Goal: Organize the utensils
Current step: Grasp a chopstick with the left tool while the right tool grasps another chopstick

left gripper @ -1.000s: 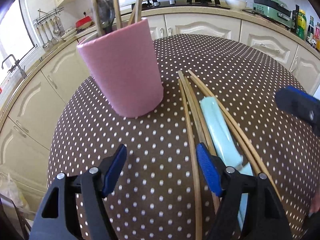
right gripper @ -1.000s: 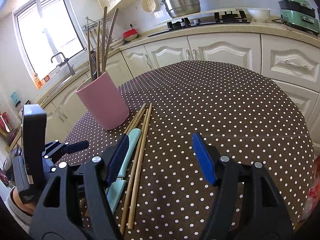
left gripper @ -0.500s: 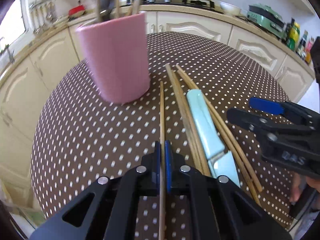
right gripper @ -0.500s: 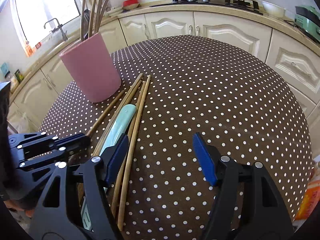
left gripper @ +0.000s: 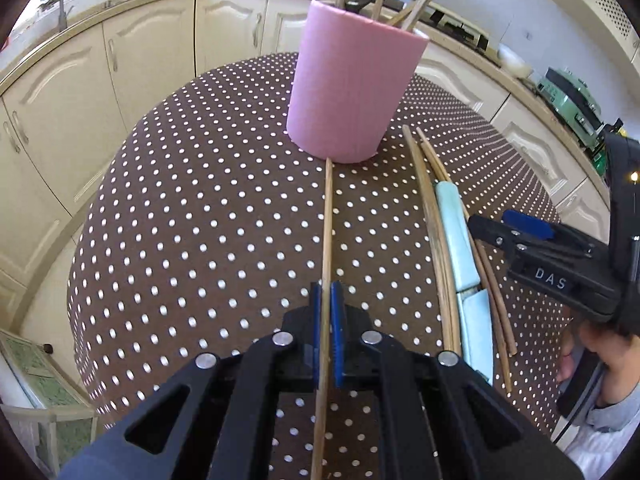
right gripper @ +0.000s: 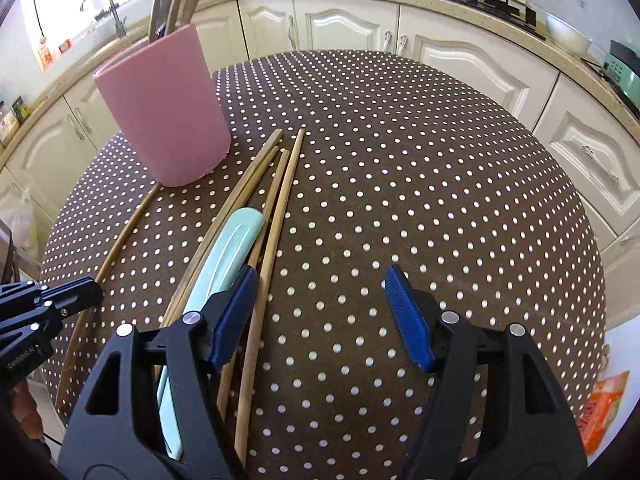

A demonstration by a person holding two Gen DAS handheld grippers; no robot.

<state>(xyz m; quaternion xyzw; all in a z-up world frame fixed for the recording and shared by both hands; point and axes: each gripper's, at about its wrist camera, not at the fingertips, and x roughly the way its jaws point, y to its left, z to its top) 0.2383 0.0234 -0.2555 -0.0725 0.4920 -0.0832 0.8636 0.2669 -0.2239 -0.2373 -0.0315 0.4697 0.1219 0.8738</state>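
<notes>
My left gripper is shut on a single wooden chopstick; its far tip reaches the base of the pink utensil cup. The cup holds several chopsticks and a dark spoon. The held chopstick also shows in the right wrist view, leading from the cup to my left gripper. Several more chopsticks and a mint-green knife lie on the table. My right gripper is open and empty above them; it also shows in the left wrist view.
The round table has a brown polka-dot cloth. Cream cabinets and a counter with a stove curve behind it. An orange packet lies beyond the table's right edge.
My left gripper closed on one chopstick and swung it away from the pile, pointing it at the cup's base. My right gripper stayed open and moved closer over the pile.
</notes>
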